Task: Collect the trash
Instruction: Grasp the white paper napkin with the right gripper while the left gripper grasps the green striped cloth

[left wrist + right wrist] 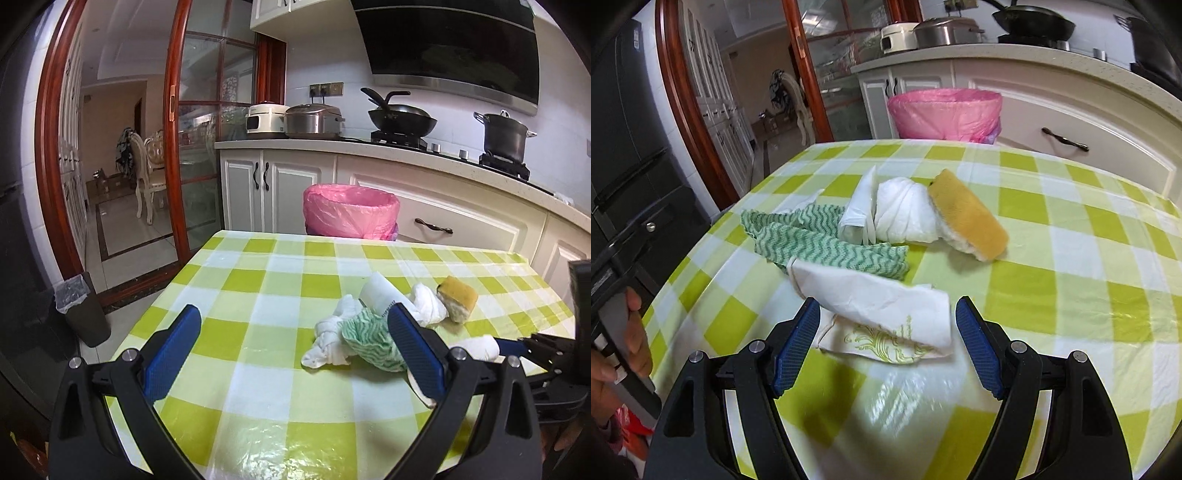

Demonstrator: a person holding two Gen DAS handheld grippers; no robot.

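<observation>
A pile of trash lies on the green checked table: a green wavy cloth, crumpled white tissues, a yellow sponge and a folded white napkin with green print. My left gripper is open and empty, its right finger beside the green cloth. My right gripper is open around the printed napkin, not closed on it. It also shows in the left wrist view. A bin with a pink bag stands behind the table's far edge.
Kitchen cabinets and a counter with cookers, a wok and a pot run behind the bin. A small dark bin stands on the floor at the left by the sliding glass door. A dark fridge is at the left.
</observation>
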